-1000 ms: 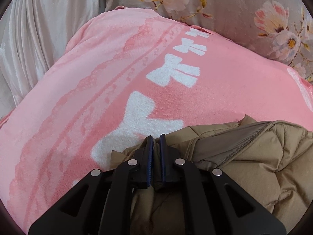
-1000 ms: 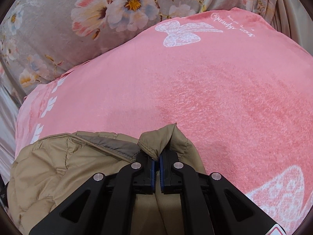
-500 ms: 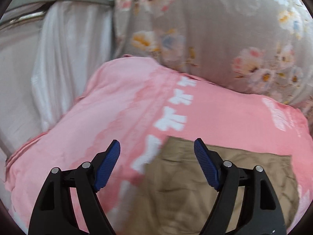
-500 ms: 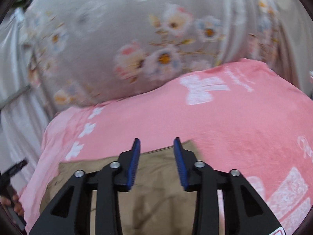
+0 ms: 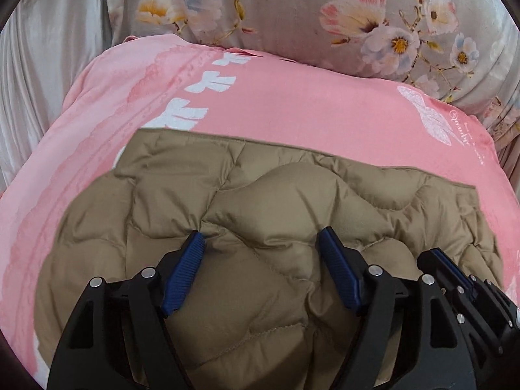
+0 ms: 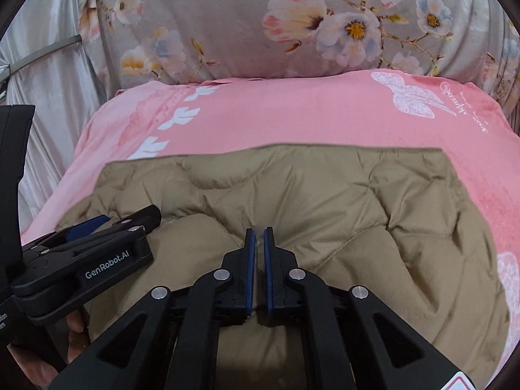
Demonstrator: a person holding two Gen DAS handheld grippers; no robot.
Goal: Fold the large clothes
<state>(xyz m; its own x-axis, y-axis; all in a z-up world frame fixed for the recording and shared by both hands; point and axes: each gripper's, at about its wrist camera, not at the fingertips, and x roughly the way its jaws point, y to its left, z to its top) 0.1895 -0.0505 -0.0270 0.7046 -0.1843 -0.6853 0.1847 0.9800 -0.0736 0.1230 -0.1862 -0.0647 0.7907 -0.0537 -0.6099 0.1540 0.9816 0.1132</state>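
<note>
A tan quilted puffer jacket (image 5: 260, 201) lies folded flat on a pink blanket (image 5: 292, 97); it also shows in the right wrist view (image 6: 325, 195). My left gripper (image 5: 261, 243) is open, its blue pads resting on the jacket's puffed middle, holding nothing. It also shows at the left of the right wrist view (image 6: 97, 224). My right gripper (image 6: 259, 232) is nearly shut with a thin gap, empty, low over the jacket. Its tip shows at the right of the left wrist view (image 5: 442, 260).
A grey floral cushion (image 5: 325, 16) stands behind the pink blanket (image 6: 292, 113). Pale satin fabric (image 5: 42, 65) hangs at the left. A hand (image 6: 74, 325) holds the left gripper's body.
One second ago both grippers were shut on jacket edges. They let go, lifted, then came down; the jacket now lies folded flat and the right gripper has closed to a thin gap.
</note>
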